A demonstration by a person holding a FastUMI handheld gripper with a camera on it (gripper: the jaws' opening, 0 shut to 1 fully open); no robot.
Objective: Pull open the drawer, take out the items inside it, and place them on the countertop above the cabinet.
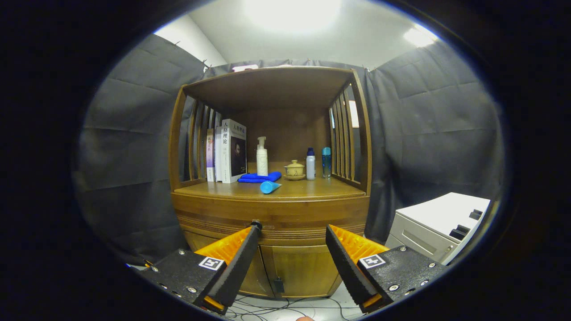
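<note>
A wooden cabinet [272, 209] stands ahead of me against the dark cloth. Its drawer front [294, 219] sits shut under the countertop [312, 189], with a small dark knob [256, 222] right at the tip of my left finger. A light blue tube [269, 187] lies on the countertop near its front edge, and a folded blue cloth [260, 177] lies just behind it. My gripper [292, 231] is open, its fingers spread in front of the drawer with nothing between them.
On the countertop stand several books [227, 151], a white pump bottle [262, 157], a small lidded teacup [294, 170], a white bottle [310, 164] and a blue bottle [326, 162]. Slatted sides and a roof enclose the shelf. A white unit [439, 223] stands right. Cables [285, 307] lie on the floor.
</note>
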